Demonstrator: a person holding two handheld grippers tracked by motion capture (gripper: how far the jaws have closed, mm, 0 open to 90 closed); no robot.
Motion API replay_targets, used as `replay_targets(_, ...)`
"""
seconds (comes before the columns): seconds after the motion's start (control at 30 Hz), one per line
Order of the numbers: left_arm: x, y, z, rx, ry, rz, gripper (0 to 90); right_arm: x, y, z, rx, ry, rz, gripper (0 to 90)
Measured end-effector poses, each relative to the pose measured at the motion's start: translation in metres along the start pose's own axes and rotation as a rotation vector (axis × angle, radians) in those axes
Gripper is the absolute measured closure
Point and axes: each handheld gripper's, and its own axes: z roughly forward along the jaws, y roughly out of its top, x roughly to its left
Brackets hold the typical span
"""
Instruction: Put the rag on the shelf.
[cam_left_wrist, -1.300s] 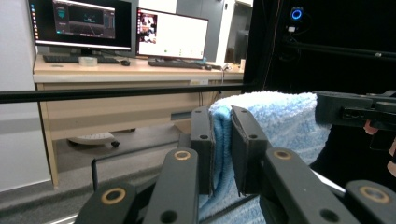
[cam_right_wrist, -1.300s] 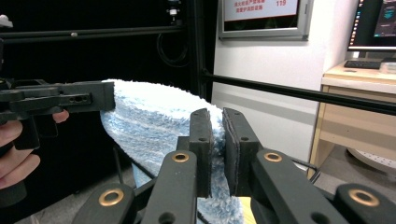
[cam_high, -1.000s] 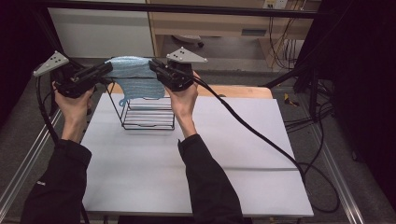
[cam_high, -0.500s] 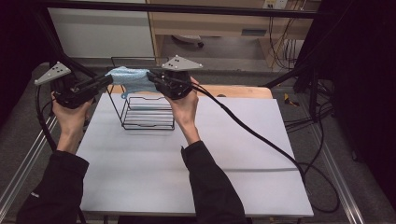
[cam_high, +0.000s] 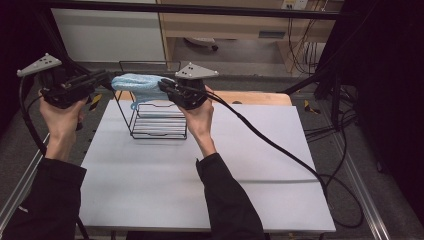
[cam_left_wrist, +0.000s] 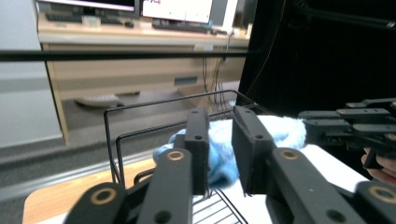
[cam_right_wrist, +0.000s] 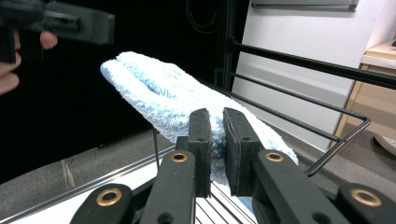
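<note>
A fluffy blue cloth (cam_high: 137, 82) hung in the air in the upper left of the high view, stretched between two grippers, just above a black wire rack (cam_high: 157, 120) that stood on the white table (cam_high: 210, 190). The right gripper (cam_high: 164, 86) was pinched tight on one end of the cloth. In the left gripper view, the left gripper (cam_left_wrist: 219, 149) had its jaws a little apart around the other end, with the cloth (cam_left_wrist: 219, 154) between them, and I could not tell if they pressed it
</note>
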Motion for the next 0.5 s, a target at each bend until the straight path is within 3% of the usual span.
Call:
replay_targets(0.23, -0.007, 0.010, 0.021, 0.088, 0.024, 0.013, 86.7, 0.000, -0.002, 0.000, 0.006, 0.006, -0.014, 82.0)
replay_targets(0.5, -0.013, -0.002, 0.028, 0.155, 0.008, 0.045, 89.2, 0.001, -0.003, 0.000, 0.019, 0.008, -0.018, 81.3)
